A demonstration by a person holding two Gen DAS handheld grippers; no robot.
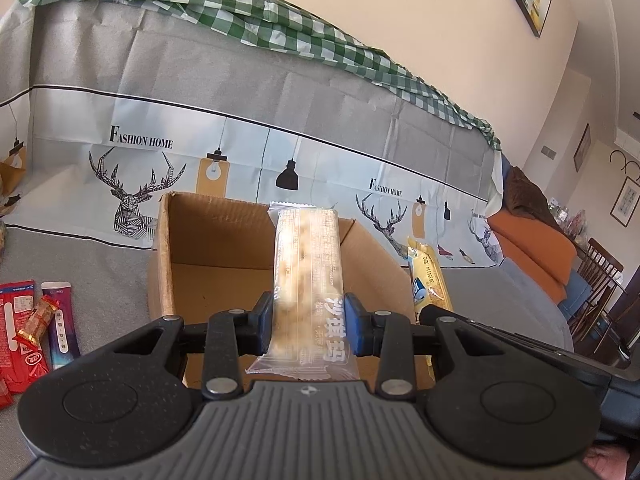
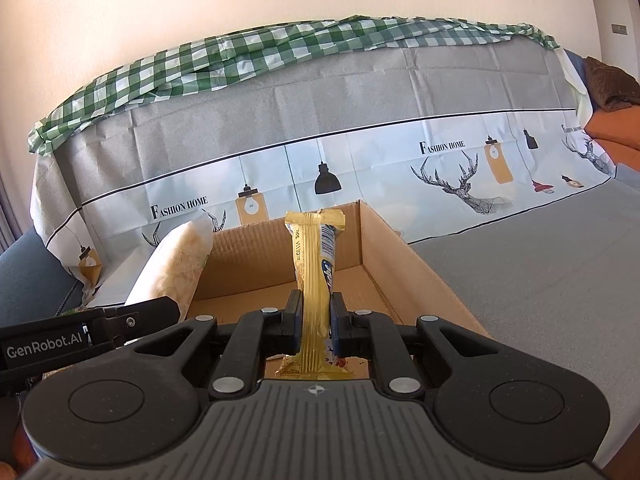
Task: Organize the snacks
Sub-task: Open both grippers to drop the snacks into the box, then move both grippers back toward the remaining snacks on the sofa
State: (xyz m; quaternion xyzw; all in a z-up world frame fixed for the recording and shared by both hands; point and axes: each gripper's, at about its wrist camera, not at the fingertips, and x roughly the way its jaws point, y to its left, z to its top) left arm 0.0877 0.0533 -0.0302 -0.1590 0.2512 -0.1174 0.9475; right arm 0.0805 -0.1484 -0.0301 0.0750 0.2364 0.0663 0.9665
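Observation:
My left gripper (image 1: 307, 322) is shut on a clear-wrapped pale rice-crisp bar (image 1: 306, 264) and holds it upright over the open cardboard box (image 1: 162, 264). My right gripper (image 2: 315, 320) is shut on a yellow snack bar (image 2: 314, 264) and holds it upright over the same box (image 2: 404, 264). The yellow bar also shows in the left wrist view (image 1: 430, 280), at the box's right side. The rice-crisp bar shows in the right wrist view (image 2: 176, 268) at the box's left side. The box floor that shows is bare.
The box sits on a grey cloth-covered sofa seat (image 2: 540, 264). Red and purple snack packets (image 1: 36, 320) lie on the cloth left of the box. The backrest with deer print (image 1: 132, 200) rises behind. A green checked cloth (image 1: 200, 0) lies on top.

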